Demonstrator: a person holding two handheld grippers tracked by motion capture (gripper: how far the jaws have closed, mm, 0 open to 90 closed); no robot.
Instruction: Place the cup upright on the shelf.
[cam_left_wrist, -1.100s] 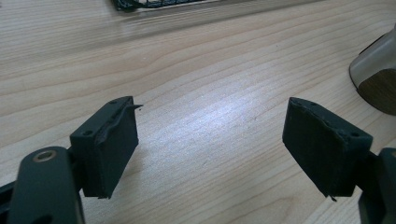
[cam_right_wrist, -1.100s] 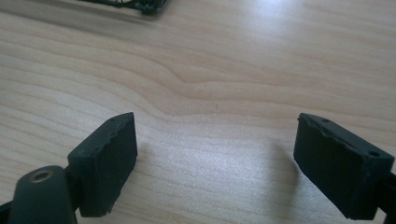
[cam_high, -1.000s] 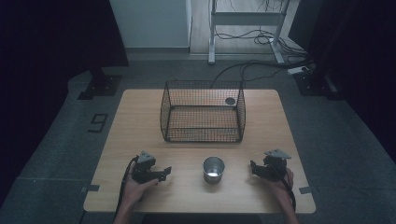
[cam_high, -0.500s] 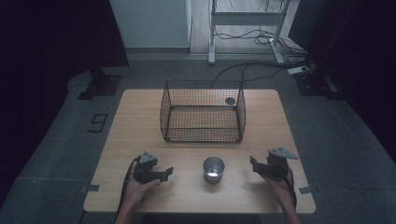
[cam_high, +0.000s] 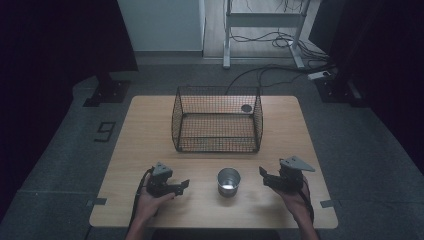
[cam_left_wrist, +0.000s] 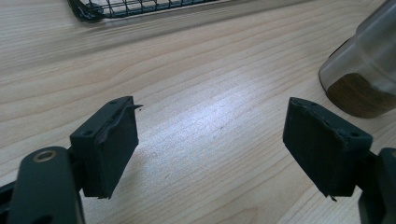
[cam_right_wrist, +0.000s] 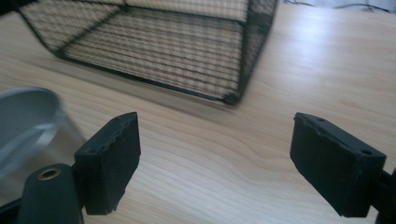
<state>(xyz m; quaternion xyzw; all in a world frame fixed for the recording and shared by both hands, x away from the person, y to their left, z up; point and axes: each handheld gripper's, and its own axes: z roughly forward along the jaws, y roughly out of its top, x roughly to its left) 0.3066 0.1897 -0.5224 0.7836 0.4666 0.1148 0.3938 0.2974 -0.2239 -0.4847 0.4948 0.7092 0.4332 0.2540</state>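
Note:
A shiny metal cup (cam_high: 228, 181) stands upright near the table's front edge, between the two grippers. My left gripper (cam_high: 186, 184) rests low to its left, pointing at the cup, jaws open and empty (cam_left_wrist: 210, 121); the cup (cam_left_wrist: 369, 60) lies beyond its right jaw. My right gripper (cam_high: 262, 172) hovers to the cup's right, apart from it. Its jaws (cam_right_wrist: 215, 135) stand open; they have just been closing a little, with nothing between them. The cup (cam_right_wrist: 28, 116) shows blurred past the left jaw.
A black wire basket (cam_high: 218, 120) stands mid-table behind the cup, with a small dark round object (cam_high: 246, 108) at its far right corner. Bare wooden table (cam_high: 150, 130) lies on both sides of it. Cables and stand legs are on the floor beyond.
My right gripper has lifted off the table and shifted slightly. The left gripper and the cup have stayed in place.

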